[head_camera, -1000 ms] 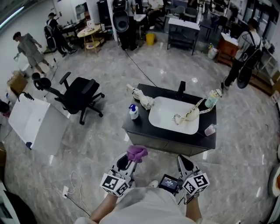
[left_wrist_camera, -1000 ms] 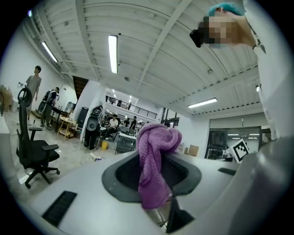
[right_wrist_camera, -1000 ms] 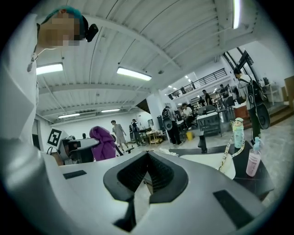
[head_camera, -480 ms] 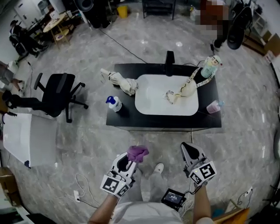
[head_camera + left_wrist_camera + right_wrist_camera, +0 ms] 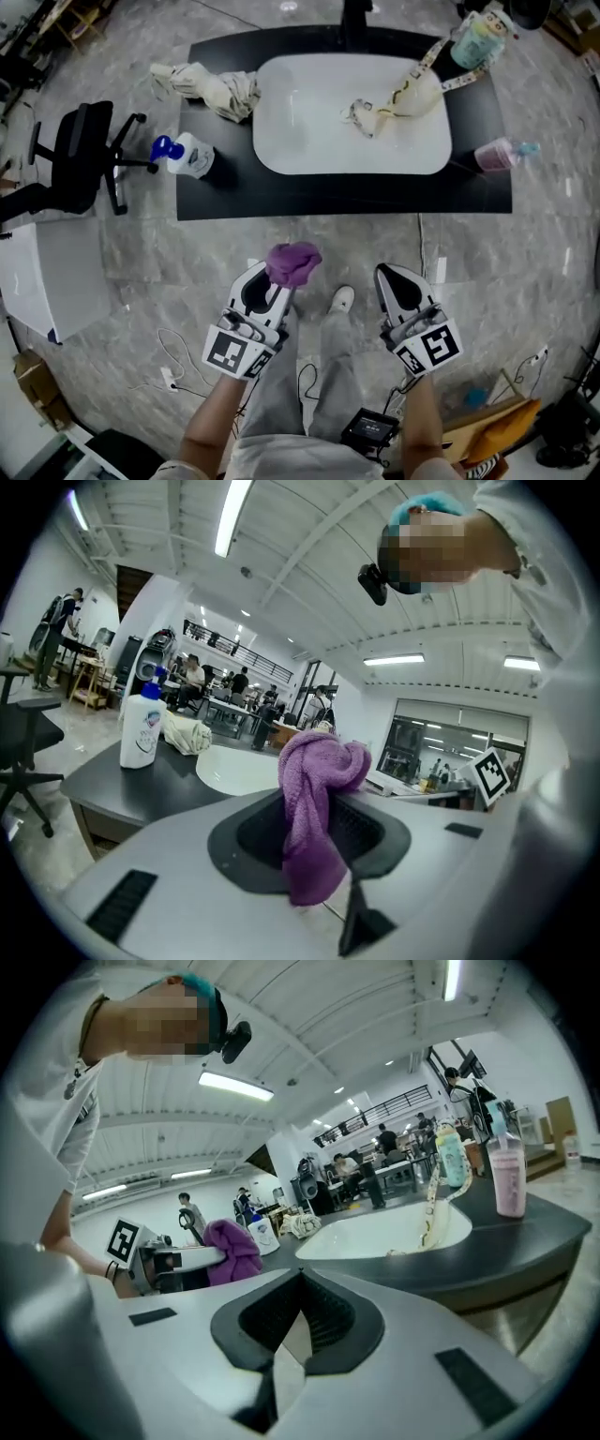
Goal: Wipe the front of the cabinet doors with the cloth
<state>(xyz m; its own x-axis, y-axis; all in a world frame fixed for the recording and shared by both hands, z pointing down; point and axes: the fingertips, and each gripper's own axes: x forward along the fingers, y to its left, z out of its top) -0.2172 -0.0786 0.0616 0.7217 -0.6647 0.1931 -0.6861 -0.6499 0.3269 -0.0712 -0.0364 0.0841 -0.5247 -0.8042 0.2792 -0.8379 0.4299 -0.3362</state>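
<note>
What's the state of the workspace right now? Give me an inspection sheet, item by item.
Surface: black countertop with white basin; cabinet door fronts not visible from above.
Job's things: purple cloth, bunched in the left gripper.
Clutter: white bottle with blue cap, beige rag, pink cup, green bottle, cream strap draped into the basin.
Grippers: left gripper shut on the purple cloth; right gripper shut, empty.
Cables: white cable on the floor.
Surroundings: black office chair, grey floor, people at distant desks.
</note>
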